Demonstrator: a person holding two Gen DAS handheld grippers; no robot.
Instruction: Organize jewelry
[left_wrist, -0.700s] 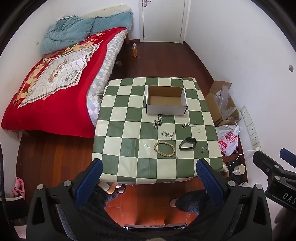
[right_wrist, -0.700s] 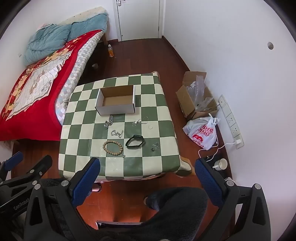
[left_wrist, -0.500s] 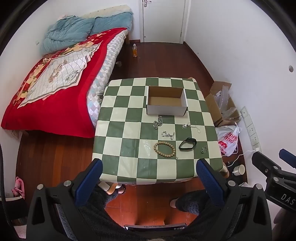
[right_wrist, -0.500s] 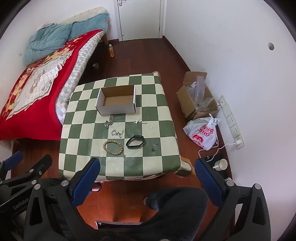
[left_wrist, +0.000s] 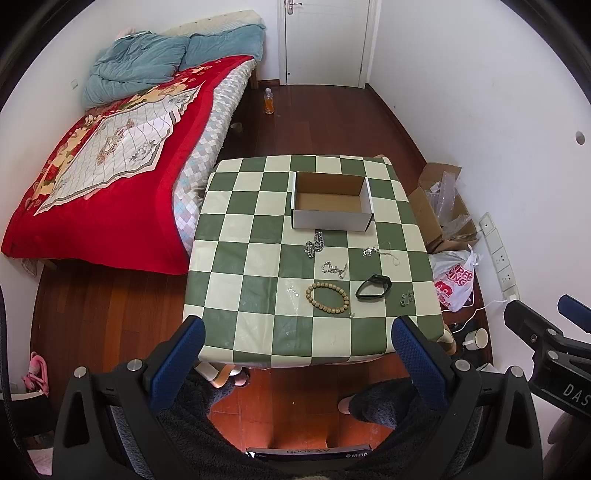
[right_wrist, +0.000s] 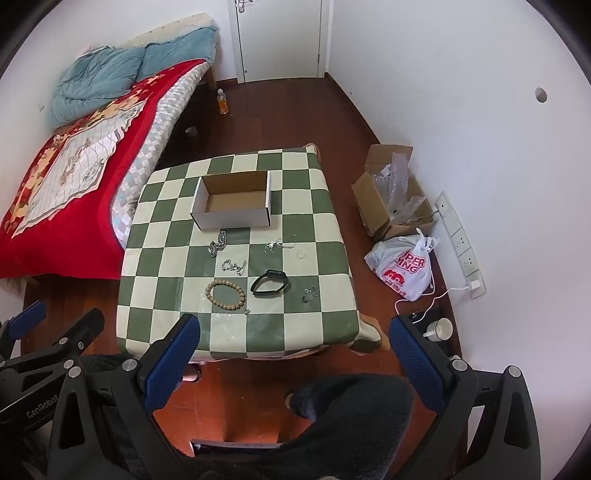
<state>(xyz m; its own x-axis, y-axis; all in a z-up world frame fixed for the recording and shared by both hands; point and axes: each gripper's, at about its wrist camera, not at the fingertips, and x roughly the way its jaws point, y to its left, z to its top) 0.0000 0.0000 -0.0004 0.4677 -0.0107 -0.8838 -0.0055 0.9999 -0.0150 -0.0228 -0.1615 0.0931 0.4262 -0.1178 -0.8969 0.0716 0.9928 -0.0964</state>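
Bed (left_wrist: 110, 158) beside table (left_wrist: 258, 332); bag (right_wrist: 406, 273) opposite.

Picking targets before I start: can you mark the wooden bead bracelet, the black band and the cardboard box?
wooden bead bracelet (left_wrist: 344, 294): left wrist view, on the beads at its right side.
black band (left_wrist: 384, 283): left wrist view, on its thicker right end.
cardboard box (right_wrist: 232, 220): right wrist view, on its white front wall.

Jewelry laid out on a checkered table

Seen from above, the right gripper (right_wrist: 293, 354) hangs wide open, well short of a green-and-cream checkered table (right_wrist: 155, 295). An empty cardboard box (right_wrist: 233, 213) sits at the far side. Nearer lie silver chains (right_wrist: 218, 243), a wooden bead bracelet (right_wrist: 225, 290) and a black band (right_wrist: 270, 282).
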